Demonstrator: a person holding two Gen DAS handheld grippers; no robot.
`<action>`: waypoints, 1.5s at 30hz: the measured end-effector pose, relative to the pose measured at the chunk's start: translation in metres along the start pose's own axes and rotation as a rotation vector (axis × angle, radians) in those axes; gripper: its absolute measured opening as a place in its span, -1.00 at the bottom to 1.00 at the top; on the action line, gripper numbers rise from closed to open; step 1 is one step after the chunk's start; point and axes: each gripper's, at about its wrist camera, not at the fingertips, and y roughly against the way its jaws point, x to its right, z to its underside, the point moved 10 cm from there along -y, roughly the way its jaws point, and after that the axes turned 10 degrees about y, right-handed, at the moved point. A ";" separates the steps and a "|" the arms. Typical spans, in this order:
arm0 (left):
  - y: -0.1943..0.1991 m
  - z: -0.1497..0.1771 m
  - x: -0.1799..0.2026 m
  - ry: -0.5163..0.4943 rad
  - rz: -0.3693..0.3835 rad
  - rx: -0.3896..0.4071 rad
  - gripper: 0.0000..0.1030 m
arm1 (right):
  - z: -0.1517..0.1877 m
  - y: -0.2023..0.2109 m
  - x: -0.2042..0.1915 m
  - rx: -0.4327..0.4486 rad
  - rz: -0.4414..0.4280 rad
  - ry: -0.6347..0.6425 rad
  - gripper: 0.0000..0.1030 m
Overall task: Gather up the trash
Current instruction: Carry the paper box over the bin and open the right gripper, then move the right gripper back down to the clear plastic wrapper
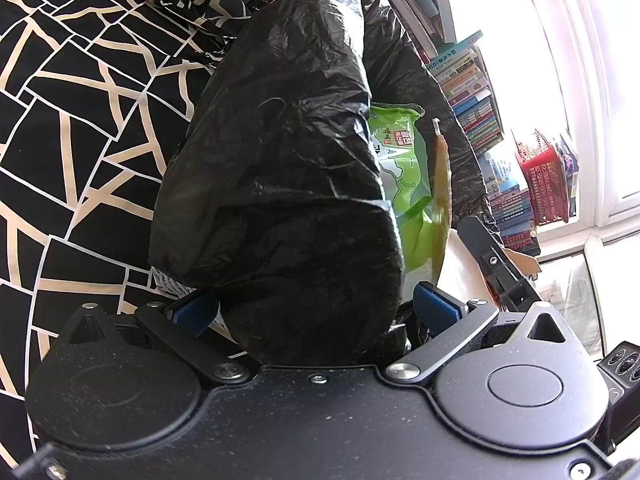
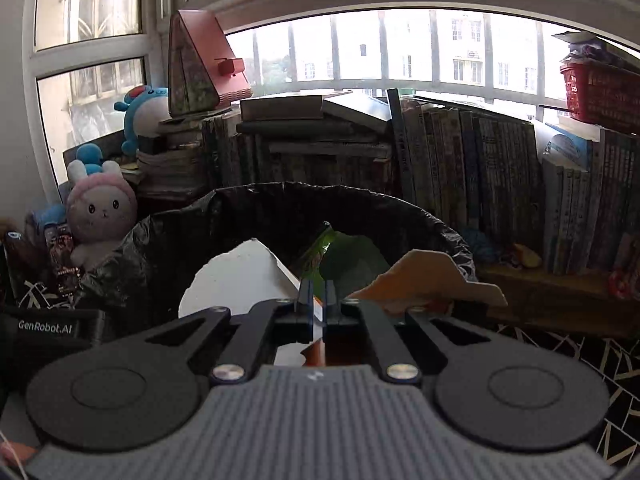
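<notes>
1. The left claw (image 1: 316, 312) stands wide with the black bag (image 1: 280, 184) bulging between its blue pads (image 1: 434, 306); whether the pads actually press the plastic I cannot tell, since the bag hides the contact.
2. The right claw (image 2: 316, 300) is pinched nearly shut on the edge of a white scrap (image 2: 236, 280), pointing at the bag's open mouth (image 2: 340, 208) just ahead and slightly below.
3. That relation decides the drop: the right hand is nearer the opening, and the scrap's long axis runs up and left of the claw.
4. Counted: one bag, one green wrapper (image 1: 404, 168) inside, one tan cardboard piece (image 2: 432, 276), one white scrap.
</notes>
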 end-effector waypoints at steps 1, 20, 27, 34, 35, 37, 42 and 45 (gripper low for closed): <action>0.000 0.000 0.000 0.001 0.001 0.001 1.00 | 0.000 0.000 -0.001 -0.003 -0.002 0.008 -0.79; 0.000 0.001 -0.001 0.001 0.003 0.001 1.00 | -0.015 0.049 0.018 0.126 -0.021 -0.055 0.18; 0.000 0.000 -0.001 0.002 0.005 0.001 1.00 | -0.010 0.081 0.052 0.203 0.035 -0.128 0.36; 0.000 0.000 -0.001 0.001 0.005 0.001 1.00 | 0.040 0.083 0.116 0.154 0.201 -0.174 0.54; 0.000 0.000 -0.001 0.001 0.005 0.001 1.00 | 0.053 0.079 0.126 0.126 0.226 -0.182 0.55; 0.000 0.000 -0.001 0.001 0.005 0.001 1.00 | 0.082 0.069 0.142 0.061 0.264 -0.183 0.57; 0.000 0.000 -0.001 0.002 0.004 0.001 1.00 | 0.156 0.034 0.160 -0.100 0.246 -0.263 0.57; 0.000 0.000 -0.001 0.001 0.004 0.001 1.00 | 0.187 0.017 0.147 -0.138 0.192 -0.264 0.57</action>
